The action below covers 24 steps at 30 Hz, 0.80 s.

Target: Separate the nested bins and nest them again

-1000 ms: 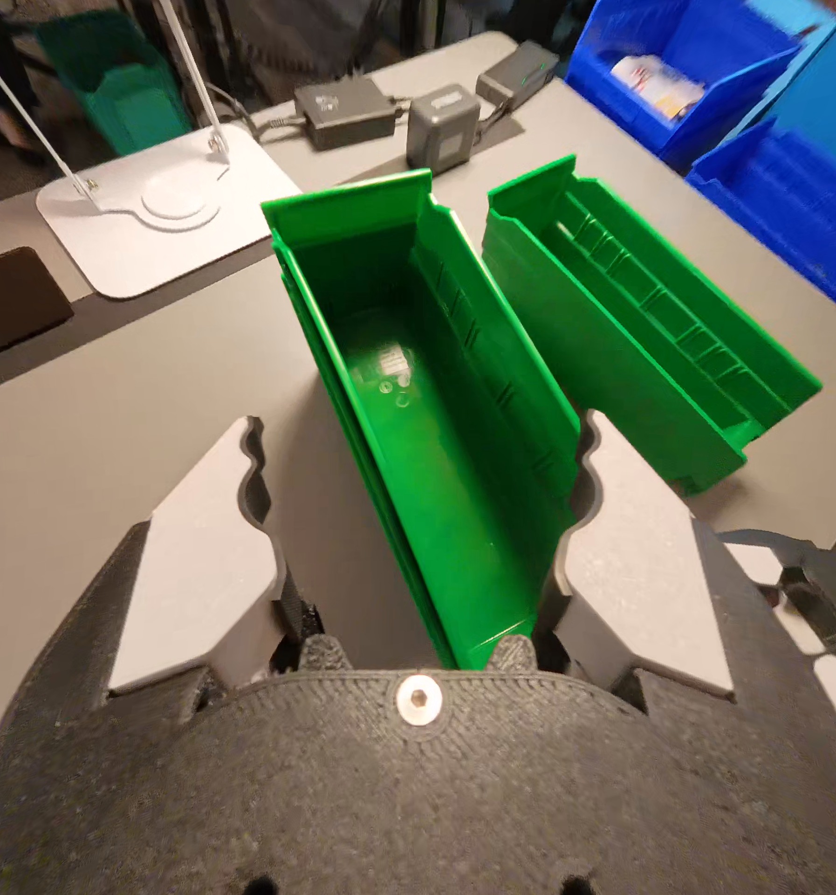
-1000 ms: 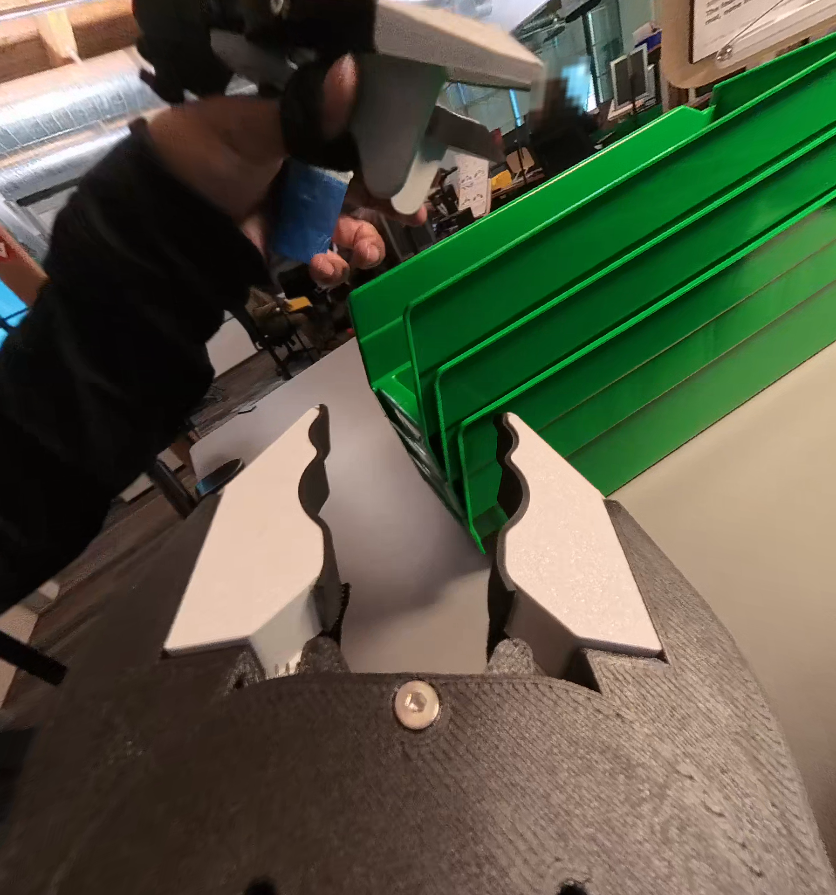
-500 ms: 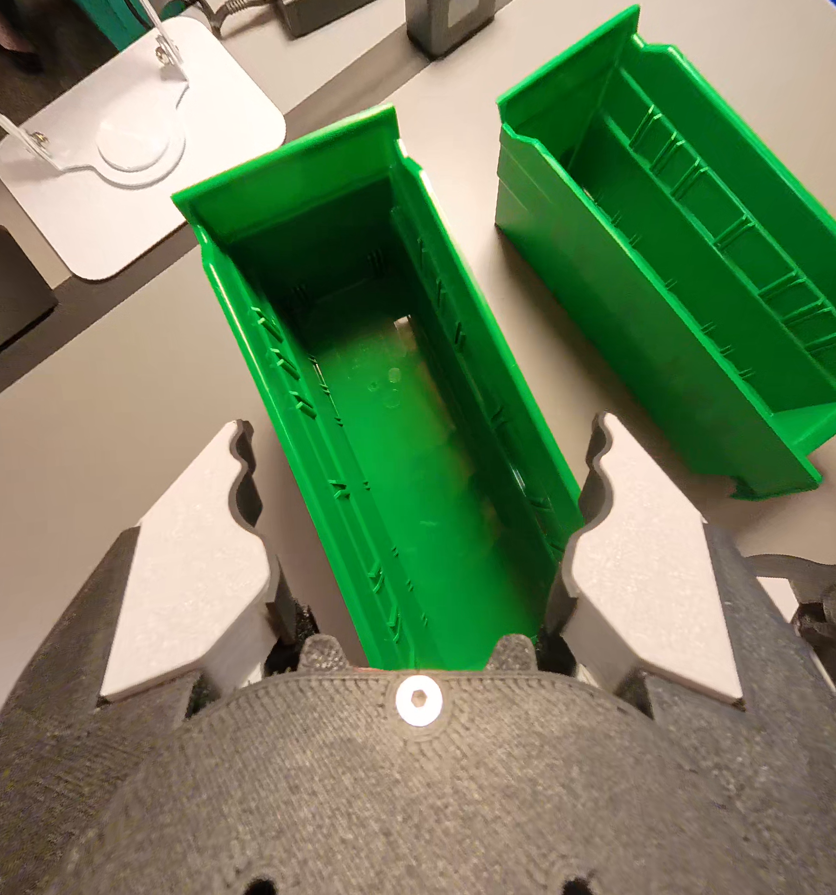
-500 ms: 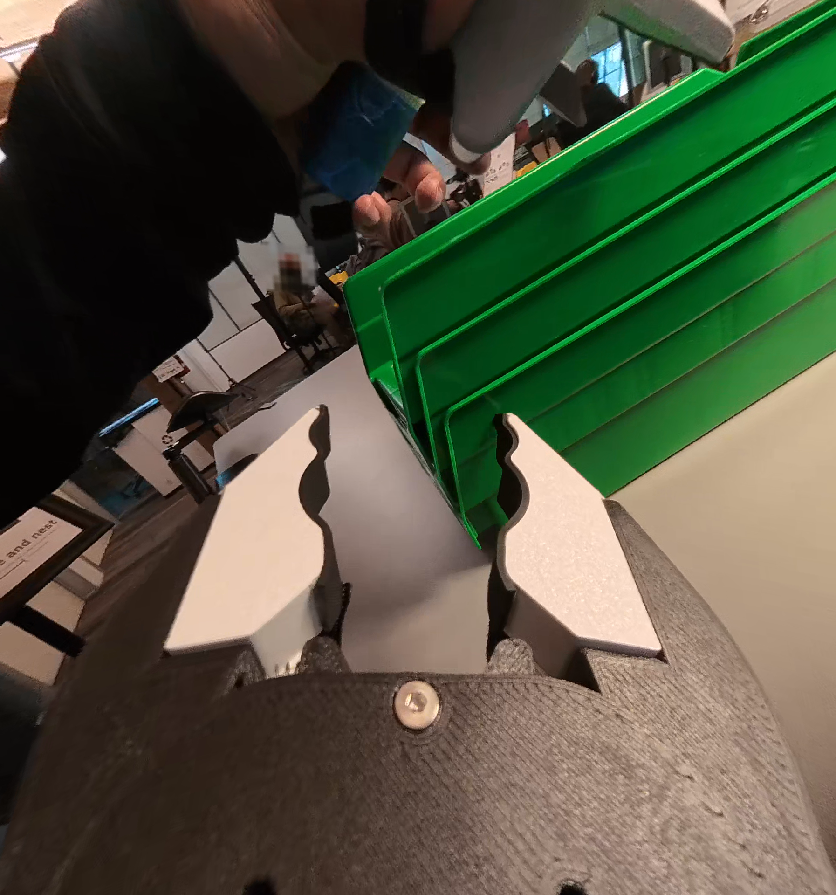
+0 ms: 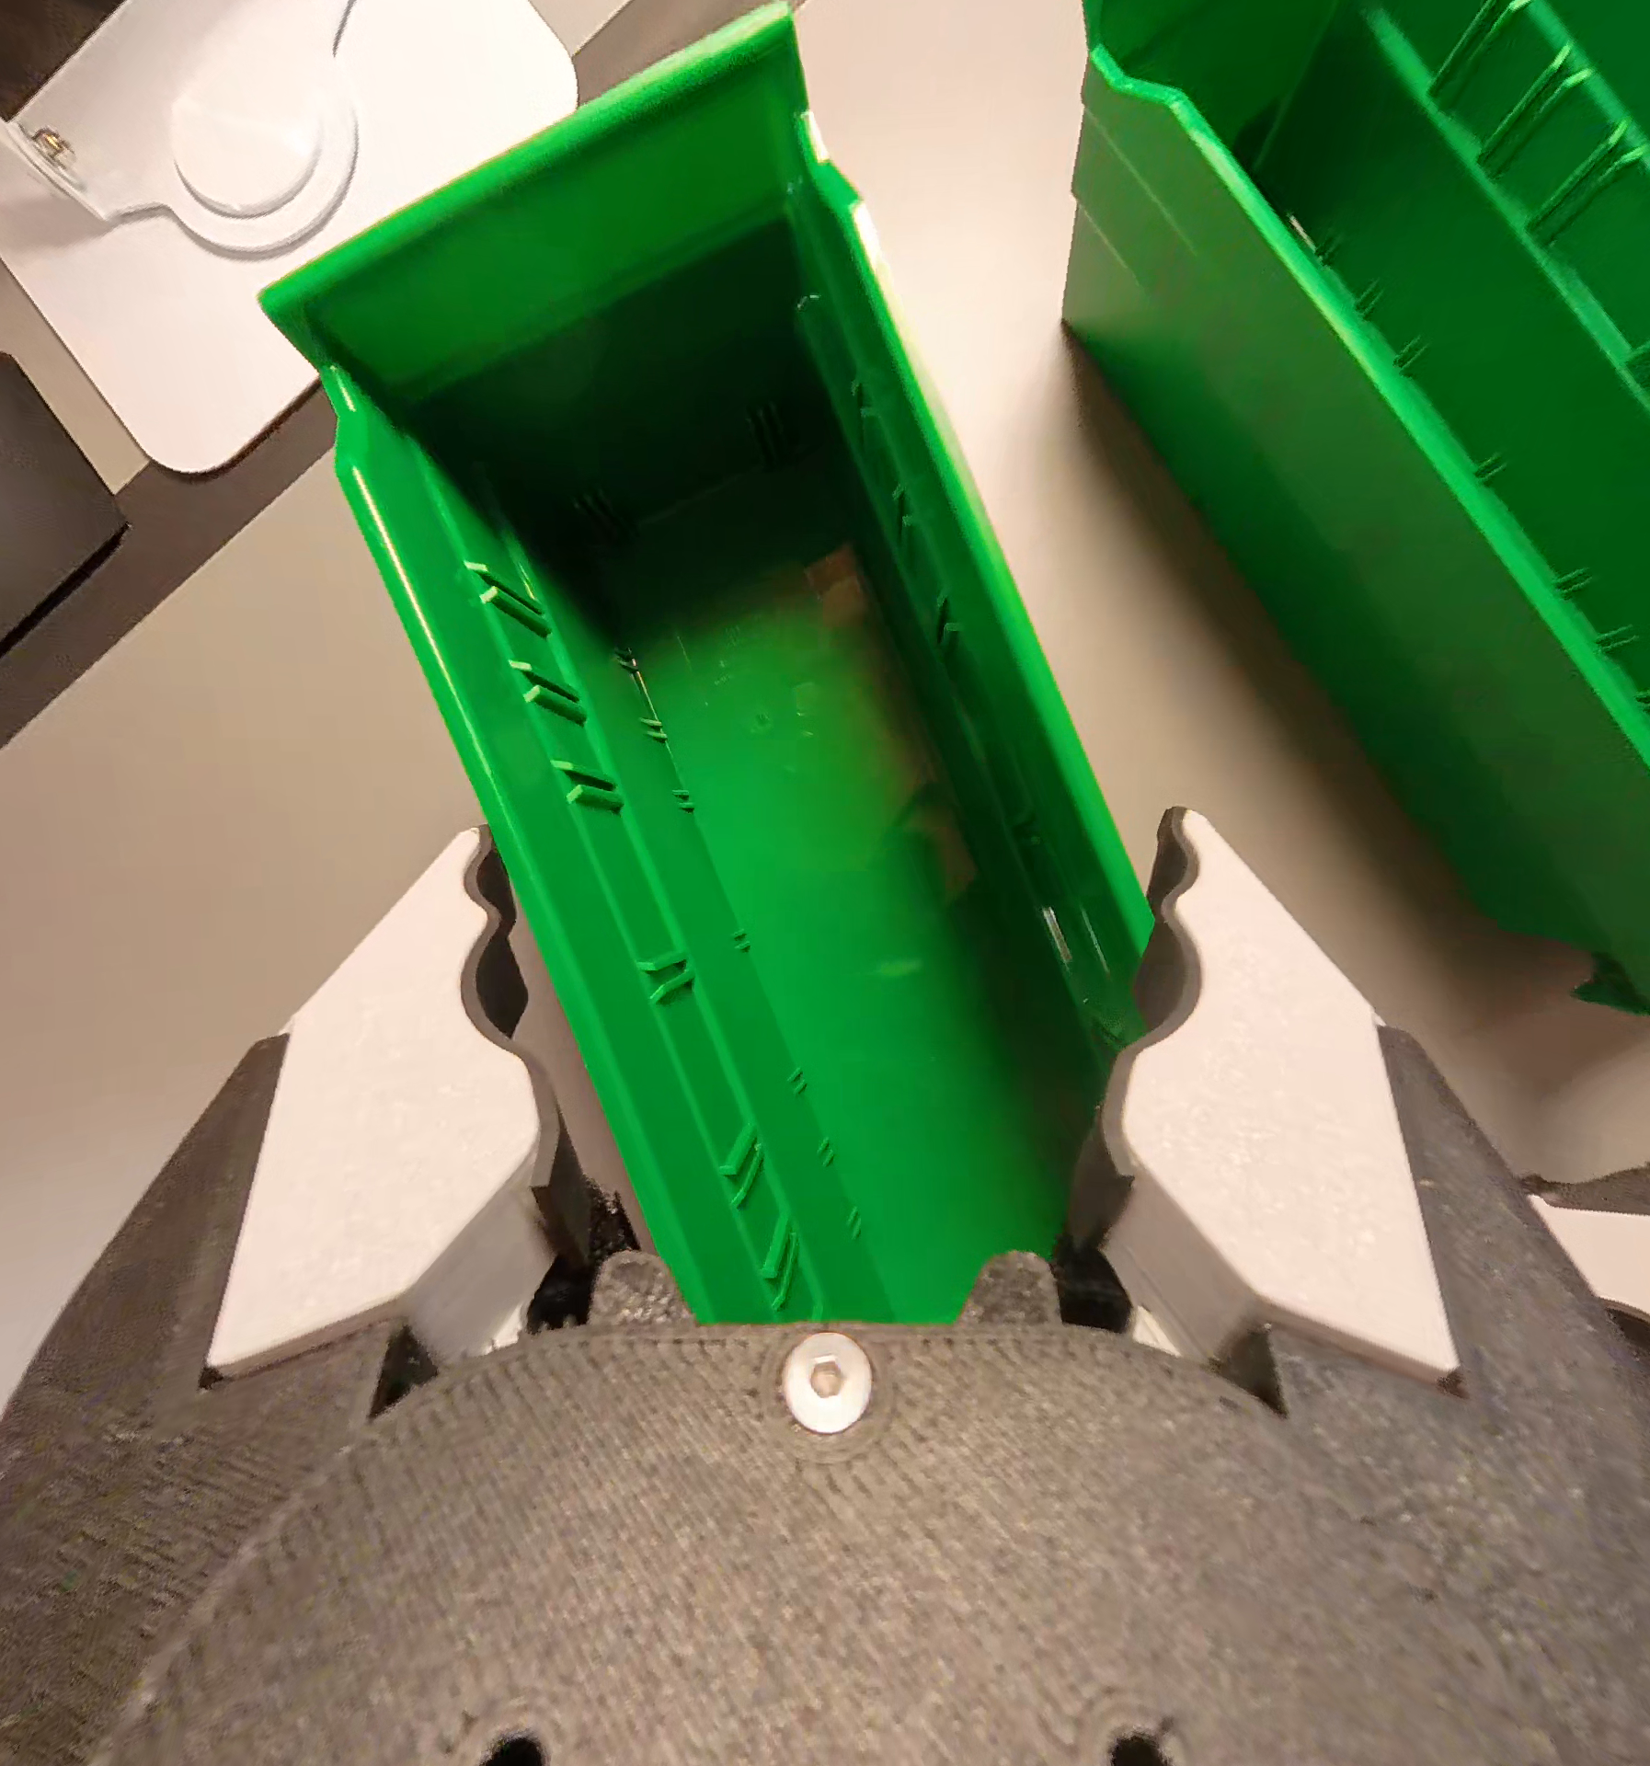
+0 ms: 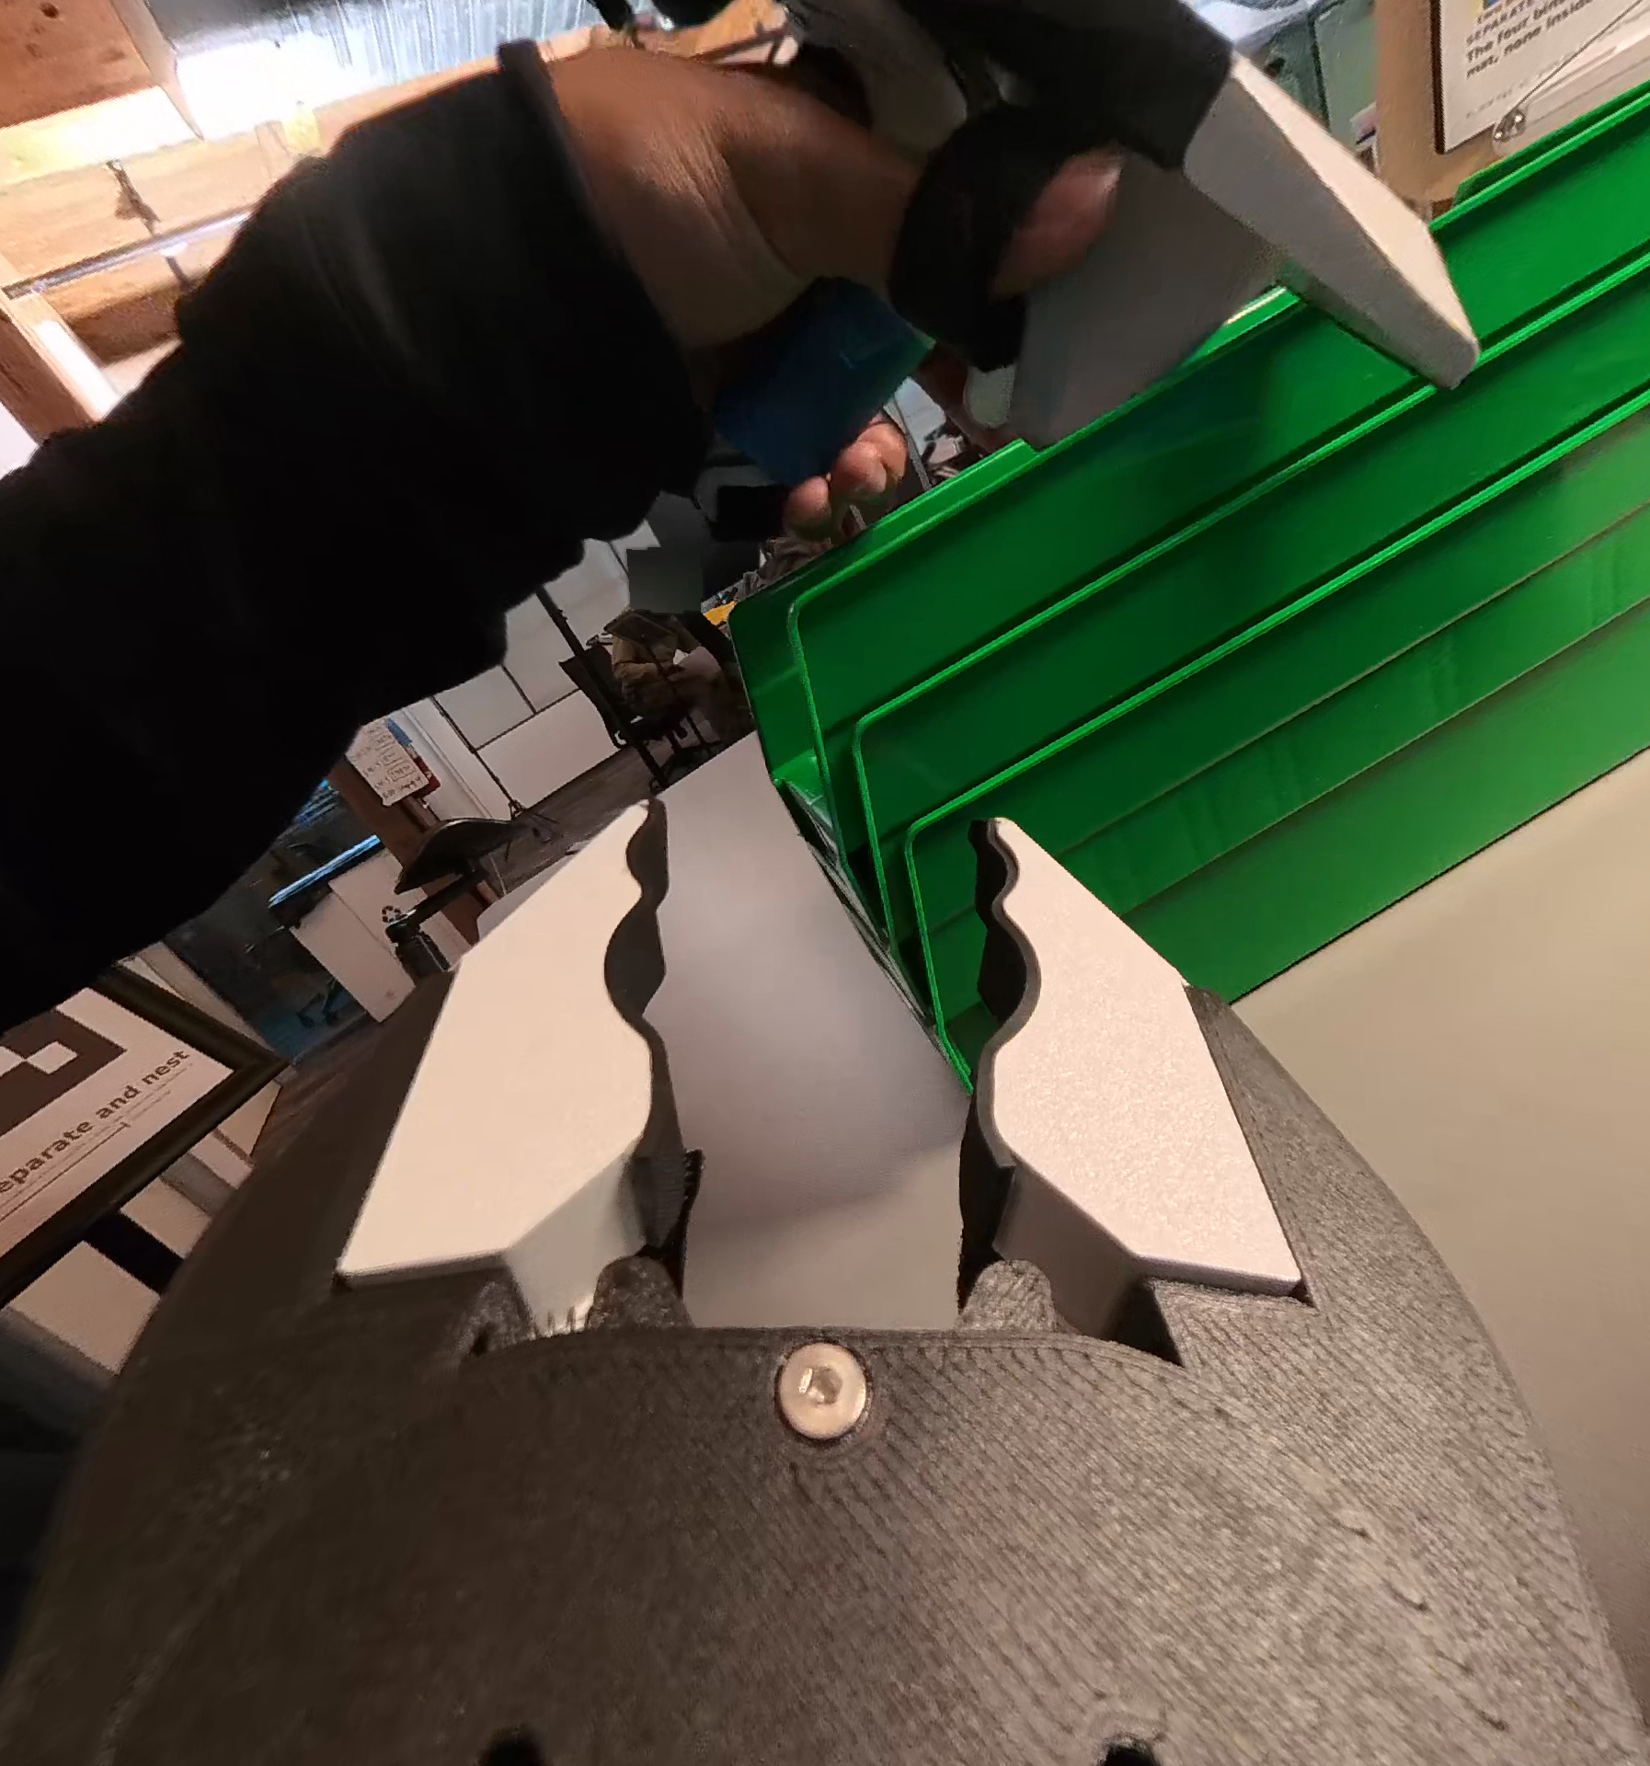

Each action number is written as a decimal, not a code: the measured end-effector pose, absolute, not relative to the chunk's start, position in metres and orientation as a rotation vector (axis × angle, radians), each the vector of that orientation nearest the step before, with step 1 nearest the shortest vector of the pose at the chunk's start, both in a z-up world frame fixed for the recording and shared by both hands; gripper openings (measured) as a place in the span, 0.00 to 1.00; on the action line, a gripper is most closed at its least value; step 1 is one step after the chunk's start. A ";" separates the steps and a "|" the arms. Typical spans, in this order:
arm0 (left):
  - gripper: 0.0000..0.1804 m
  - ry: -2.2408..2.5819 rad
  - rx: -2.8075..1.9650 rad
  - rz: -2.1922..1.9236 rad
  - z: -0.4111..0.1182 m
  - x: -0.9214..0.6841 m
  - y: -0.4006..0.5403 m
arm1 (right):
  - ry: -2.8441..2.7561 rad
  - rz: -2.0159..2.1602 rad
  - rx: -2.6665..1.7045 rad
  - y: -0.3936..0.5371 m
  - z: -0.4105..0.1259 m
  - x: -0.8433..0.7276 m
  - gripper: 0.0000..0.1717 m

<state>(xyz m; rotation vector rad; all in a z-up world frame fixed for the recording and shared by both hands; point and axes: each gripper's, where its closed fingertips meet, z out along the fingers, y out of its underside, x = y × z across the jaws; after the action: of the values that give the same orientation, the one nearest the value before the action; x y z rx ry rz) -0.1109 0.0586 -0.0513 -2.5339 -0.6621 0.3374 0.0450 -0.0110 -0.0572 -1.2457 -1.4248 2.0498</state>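
In the left wrist view a long green bin lies on the tan table, with doubled walls like bins nested in it. My left gripper is open wide and straddles its near end. The right pad is at the bin's right wall, and a thin gap shows at the left pad. A second green bin lies apart to the right. In the right wrist view my right gripper is open low over the table. The corner of the layered green bin walls sits just inside its right finger. One finger of the left gripper hangs over the top rim.
A white lamp base and a dark flat pad lie at the far left of the table. In the right wrist view a person's hand and black sleeve reach over the bins. A framed sign stands at the left.
My left gripper has come forward and down over the nested bin and now has it between its open fingers. The hand has swung over the bins. My right gripper has barely moved.
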 end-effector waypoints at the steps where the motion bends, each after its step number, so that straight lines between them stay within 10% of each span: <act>1: 0.72 -0.659 -2.533 0.349 -0.051 -0.112 0.059 | -1.422 2.052 -1.240 -0.011 -0.057 0.046 0.38; 24: 0.57 -0.633 -2.471 0.376 -0.042 -0.115 0.060 | -1.456 2.098 -1.231 -0.015 -0.057 0.048 0.38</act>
<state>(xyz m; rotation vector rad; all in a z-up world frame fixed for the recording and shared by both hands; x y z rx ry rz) -0.1152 0.0596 -0.0422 -2.4706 -0.6334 0.3755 0.0480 -0.0149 -0.0570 -1.2311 -1.4564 2.0977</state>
